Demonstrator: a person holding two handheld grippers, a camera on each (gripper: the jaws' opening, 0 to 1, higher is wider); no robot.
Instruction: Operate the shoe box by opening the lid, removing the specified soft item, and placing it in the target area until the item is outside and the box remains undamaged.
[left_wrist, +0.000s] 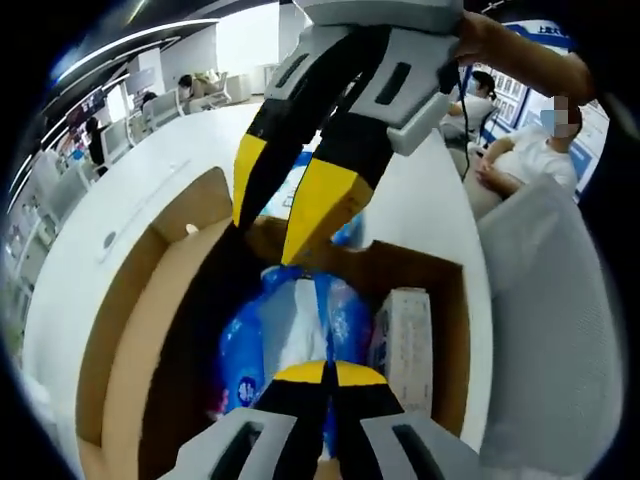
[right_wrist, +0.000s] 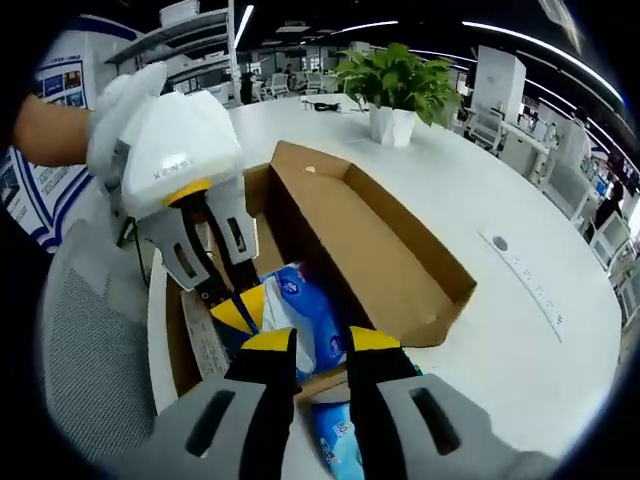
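The brown shoe box (left_wrist: 450, 340) lies open on a white table, its lid (left_wrist: 135, 310) folded out flat to one side. Inside lies a soft blue and white pack (left_wrist: 290, 330), next to a white pack (left_wrist: 405, 340). My left gripper (left_wrist: 327, 372) has its yellow tips together on the blue pack's wrapper. In the right gripper view the left gripper (right_wrist: 240, 308) reaches down into the box (right_wrist: 180, 340) onto the blue pack (right_wrist: 300, 315). My right gripper (right_wrist: 322, 345) stands open over the box's near wall; it shows from the top as right gripper (left_wrist: 285, 195).
A second blue pack (right_wrist: 335, 435) lies outside the box under my right gripper. The open lid (right_wrist: 370, 250) lies on the table, and a potted plant (right_wrist: 395, 85) stands farther back. A grey chair (left_wrist: 550, 330) and seated people are beside the table.
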